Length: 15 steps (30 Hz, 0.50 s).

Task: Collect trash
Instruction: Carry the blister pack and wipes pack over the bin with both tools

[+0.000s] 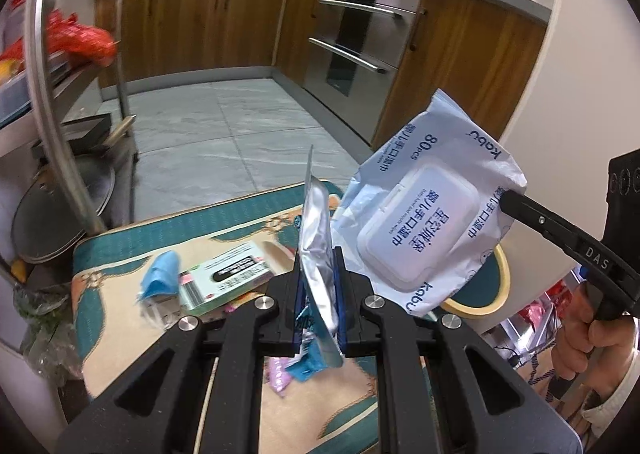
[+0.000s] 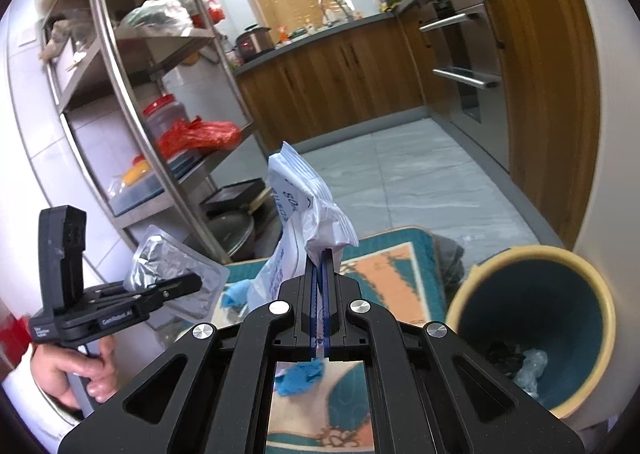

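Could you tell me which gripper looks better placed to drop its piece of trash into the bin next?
Probably the right gripper: its wipes pack hangs nearer the bin than the left gripper with its foil wrapper.

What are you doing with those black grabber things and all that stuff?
A person is picking up trash with two hand-held grippers. The left gripper has its jaws shut on a crinkled silver foil wrapper. The right gripper pinches an empty white wet-wipes pack with blue print. Both are held up above the patterned teal and cream mat. The teal bin with a cream rim waits nearby, with some trash already inside.
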{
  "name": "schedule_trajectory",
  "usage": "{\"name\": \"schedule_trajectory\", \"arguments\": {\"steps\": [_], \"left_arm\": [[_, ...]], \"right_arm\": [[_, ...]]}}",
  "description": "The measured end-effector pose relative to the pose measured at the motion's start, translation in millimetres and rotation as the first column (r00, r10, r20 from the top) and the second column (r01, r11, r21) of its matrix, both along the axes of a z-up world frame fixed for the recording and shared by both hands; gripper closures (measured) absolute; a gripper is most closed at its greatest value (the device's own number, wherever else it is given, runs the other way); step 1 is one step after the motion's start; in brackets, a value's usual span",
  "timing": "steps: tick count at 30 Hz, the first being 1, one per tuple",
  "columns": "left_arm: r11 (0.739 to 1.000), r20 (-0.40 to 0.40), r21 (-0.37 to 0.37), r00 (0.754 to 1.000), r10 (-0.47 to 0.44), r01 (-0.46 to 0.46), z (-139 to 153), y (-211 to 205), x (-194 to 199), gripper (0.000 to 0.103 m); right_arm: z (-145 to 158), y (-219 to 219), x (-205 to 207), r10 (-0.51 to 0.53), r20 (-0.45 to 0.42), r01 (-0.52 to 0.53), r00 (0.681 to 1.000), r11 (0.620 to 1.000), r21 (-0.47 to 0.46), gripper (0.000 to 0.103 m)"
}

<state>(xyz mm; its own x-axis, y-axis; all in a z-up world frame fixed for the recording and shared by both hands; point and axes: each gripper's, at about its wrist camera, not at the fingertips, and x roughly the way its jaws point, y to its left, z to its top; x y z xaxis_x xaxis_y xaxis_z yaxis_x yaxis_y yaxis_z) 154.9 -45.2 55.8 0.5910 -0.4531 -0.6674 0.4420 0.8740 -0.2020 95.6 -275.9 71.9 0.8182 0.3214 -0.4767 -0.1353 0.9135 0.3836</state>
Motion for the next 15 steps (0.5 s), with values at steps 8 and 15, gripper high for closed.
{"name": "schedule_trajectory", "arguments": {"steps": [8, 15], "left_arm": [[0.997, -0.005, 0.012, 0.997, -0.079, 0.079, -2.7, -46.7, -1.5, 0.091], [0.991, -0.018, 0.025, 0.991, -0.134, 0.135, -10.1, -80.2, -3.5, 0.091]], "right_arm": [[-2.9, -35.1, -11.5, -0.070, -0.002, 0.070, 0.998, 0.998, 0.010, 0.100], [-10.0, -65.4, -23.1, -0.132, -0.014, 0.132, 0.991, 0.991, 0.015, 0.100]]}}
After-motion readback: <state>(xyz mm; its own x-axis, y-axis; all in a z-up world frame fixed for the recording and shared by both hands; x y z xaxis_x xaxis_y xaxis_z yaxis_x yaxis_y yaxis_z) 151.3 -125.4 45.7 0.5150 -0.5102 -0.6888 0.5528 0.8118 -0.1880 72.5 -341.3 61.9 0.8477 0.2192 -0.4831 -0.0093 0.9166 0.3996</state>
